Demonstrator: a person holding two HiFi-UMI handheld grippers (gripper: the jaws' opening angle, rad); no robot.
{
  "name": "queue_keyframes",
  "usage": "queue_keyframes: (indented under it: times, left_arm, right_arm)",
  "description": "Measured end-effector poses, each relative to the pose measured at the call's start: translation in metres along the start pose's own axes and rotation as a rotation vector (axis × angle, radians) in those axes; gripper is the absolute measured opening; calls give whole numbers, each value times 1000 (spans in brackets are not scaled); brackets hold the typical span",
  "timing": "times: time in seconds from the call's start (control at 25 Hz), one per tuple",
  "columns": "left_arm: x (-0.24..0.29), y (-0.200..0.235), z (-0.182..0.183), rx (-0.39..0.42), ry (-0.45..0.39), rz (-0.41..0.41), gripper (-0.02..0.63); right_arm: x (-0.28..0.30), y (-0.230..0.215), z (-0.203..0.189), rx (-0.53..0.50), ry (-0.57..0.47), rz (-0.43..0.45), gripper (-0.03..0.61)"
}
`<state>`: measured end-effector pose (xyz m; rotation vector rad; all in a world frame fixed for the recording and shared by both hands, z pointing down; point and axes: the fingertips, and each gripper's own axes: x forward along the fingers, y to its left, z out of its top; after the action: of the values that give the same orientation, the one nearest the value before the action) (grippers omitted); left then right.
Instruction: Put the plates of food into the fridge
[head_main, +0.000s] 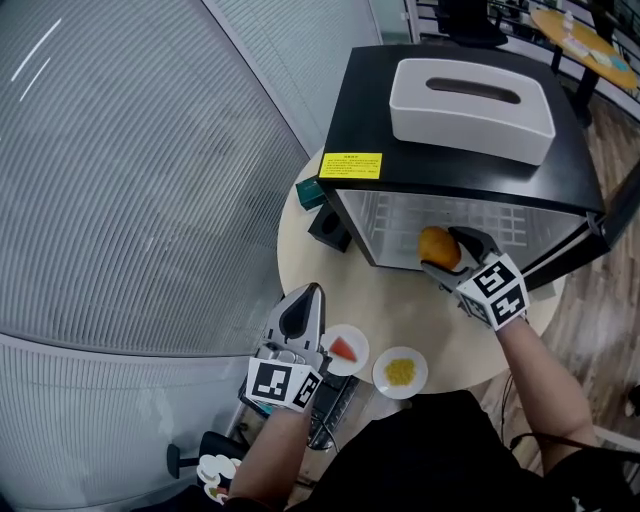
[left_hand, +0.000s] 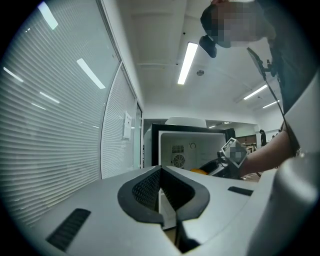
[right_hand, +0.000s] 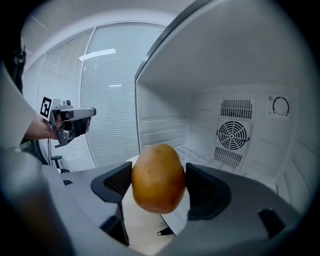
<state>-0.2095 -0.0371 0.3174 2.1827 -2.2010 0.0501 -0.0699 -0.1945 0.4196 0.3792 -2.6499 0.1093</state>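
Jaws of the right gripper clamp a round orange fruit at the mouth of the open fridge, not yet set down inside. The left gripper hovers empty, jaws together, beside the watermelon plate and corn plate. Both plates sit on the bench, so most of the task looks undone.

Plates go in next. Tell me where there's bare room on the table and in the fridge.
Bare: table between fridge and plates; fridge floor behind the fruit. Crowded: near edge, with both plates and left gripper; boxes left of the fridge.
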Motion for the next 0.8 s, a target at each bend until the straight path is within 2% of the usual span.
queue_keyframes:
  times: [0.6,0.8]
  left_arm:
    - [34,15,13,20,-20,2,5]
    - [48,26,6,11,-14,15,5]
  right_arm:
    - [35,-23,18,16,-15,7,350]
    - [52,-33,21,9,-16,13,350]
